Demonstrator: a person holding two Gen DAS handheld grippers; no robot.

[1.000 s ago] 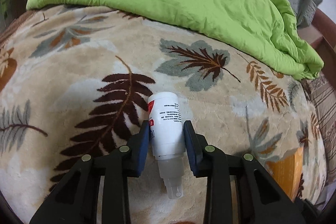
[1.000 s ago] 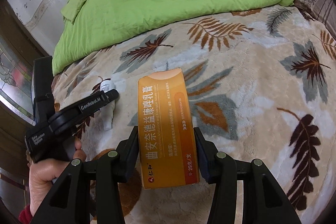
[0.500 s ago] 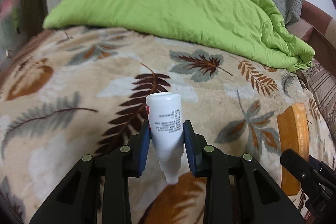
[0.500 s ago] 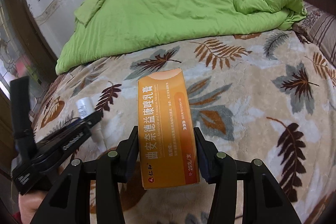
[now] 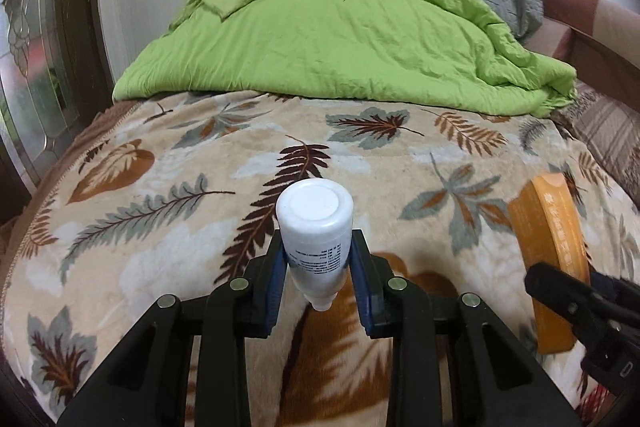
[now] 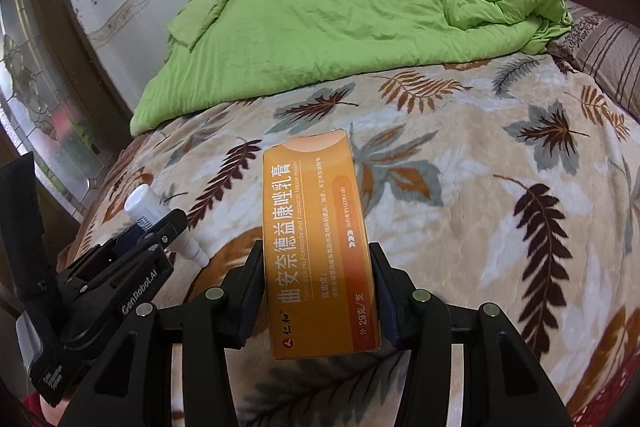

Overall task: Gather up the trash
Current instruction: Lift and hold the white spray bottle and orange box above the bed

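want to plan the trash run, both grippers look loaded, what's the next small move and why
Probably carry both away from the bed toward a bin, none visible here. The left gripper is shut on the white bottle, the right gripper on the orange box, both clear of the leaf blanket.

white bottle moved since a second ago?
Yes. The bottle, clamped in the left gripper, has lifted off the leaf blanket where it lay and now sits tilted above it.

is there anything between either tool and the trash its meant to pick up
Nothing: both pieces are already gripped. The left tool is shut on the white bottle, and the right tool is shut on the orange box, both lifted off the leaf blanket. No bin is in view.
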